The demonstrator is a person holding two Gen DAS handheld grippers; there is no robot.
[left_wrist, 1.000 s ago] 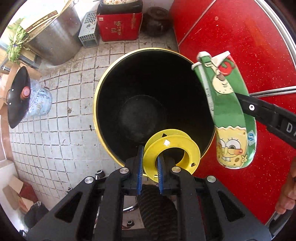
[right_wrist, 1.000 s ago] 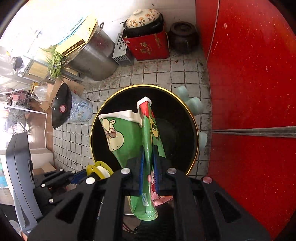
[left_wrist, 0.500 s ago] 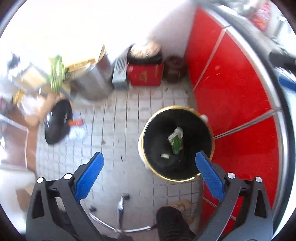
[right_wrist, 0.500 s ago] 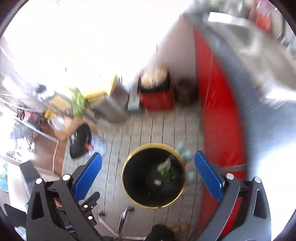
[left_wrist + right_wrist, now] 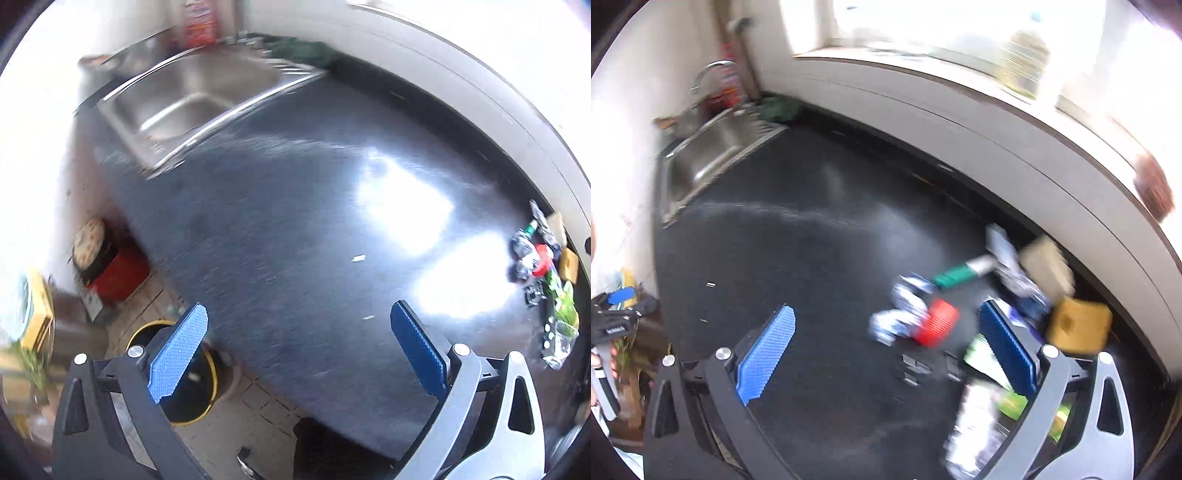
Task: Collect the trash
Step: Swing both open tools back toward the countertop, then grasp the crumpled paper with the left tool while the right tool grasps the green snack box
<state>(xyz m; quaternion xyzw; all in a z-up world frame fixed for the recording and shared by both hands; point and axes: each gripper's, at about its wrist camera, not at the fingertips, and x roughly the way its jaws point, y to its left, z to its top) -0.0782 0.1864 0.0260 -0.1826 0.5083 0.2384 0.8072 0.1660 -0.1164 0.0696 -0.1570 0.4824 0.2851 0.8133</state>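
My left gripper [image 5: 299, 350] is open and empty, high above the dark countertop [image 5: 295, 221]. Down on the floor at lower left stands the black bin with a yellow rim [image 5: 192, 391], partly hidden behind the left finger. My right gripper [image 5: 886, 354] is open and empty too, over the same countertop [image 5: 794, 277]. A blurred heap of trash lies just beyond it: a red cap [image 5: 938, 323], blue and white wrappers [image 5: 905, 310], a green tube [image 5: 956, 275], yellow sponges [image 5: 1078, 325] and green packets [image 5: 1008, 402]. The same heap [image 5: 543, 266] shows far right in the left wrist view.
A steel sink [image 5: 192, 96] with a tap [image 5: 713, 70] is set in the counter's far left end. A white sill [image 5: 997, 122] runs behind the counter. On the floor stand a red box [image 5: 118, 277] and a pot. The other hand-held gripper [image 5: 613, 321] shows at the left edge.
Both grippers opened and dropped the yellow ring and the green packet into the bin, then rose and swung from the bin up to the countertop.
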